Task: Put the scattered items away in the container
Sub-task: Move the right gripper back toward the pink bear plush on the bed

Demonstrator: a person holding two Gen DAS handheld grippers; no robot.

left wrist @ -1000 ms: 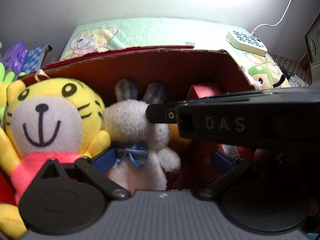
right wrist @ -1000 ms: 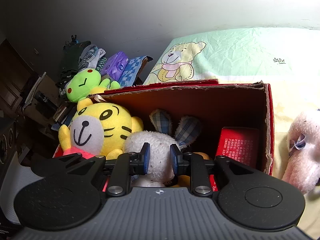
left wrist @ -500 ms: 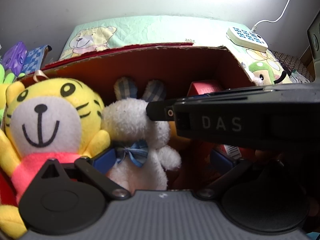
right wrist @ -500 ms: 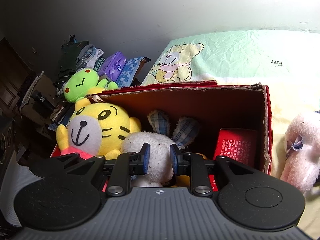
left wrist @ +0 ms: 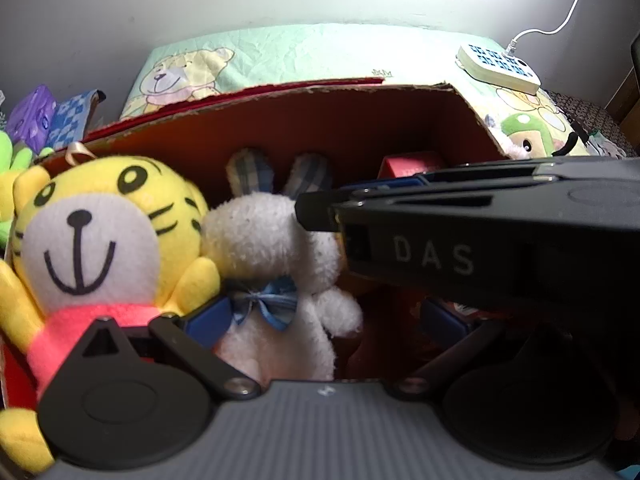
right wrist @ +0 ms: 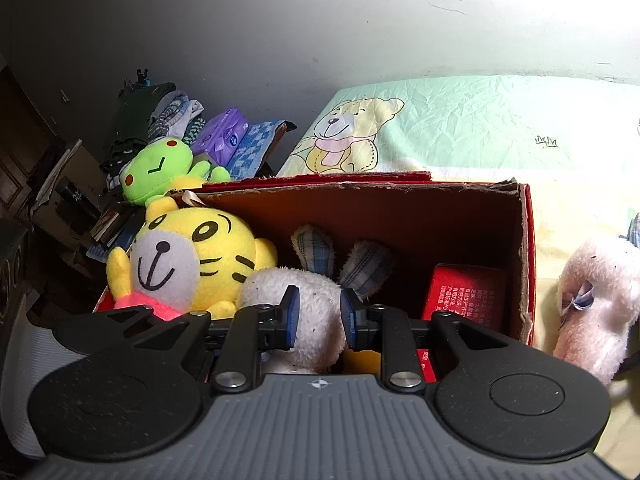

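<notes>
Nothing of note is seen to have shifted since the earlier frames: both grippers are kept in place over the cardboard box (right wrist: 440,216), and the toys inside are found as before.

From the right wrist view, the right gripper (right wrist: 318,314) is seen narrowed, its blue-padded fingers (right wrist: 291,312) pressed into the head of the white rabbit plush (right wrist: 316,300), which is pinched between them. The rabbit is set inside the box, its checked ears raised toward the back wall, just beside the yellow tiger plush (right wrist: 188,260) at the box's left end. A red carton (right wrist: 466,296) is stood at the right end of the box.

From the left wrist view, the left gripper (left wrist: 324,316) is held spread wide; one blue pad (left wrist: 208,320) is seen beside the rabbit's bow, the other low and dark under the right gripper's body, which is crossed in front. Nothing is clamped by these fingers.

A pink plush (right wrist: 596,300) is left outside the box, on the bedsheet (right wrist: 480,120) to its right. A green frog plush (right wrist: 160,168) is seen beyond the box's left corner.
</notes>
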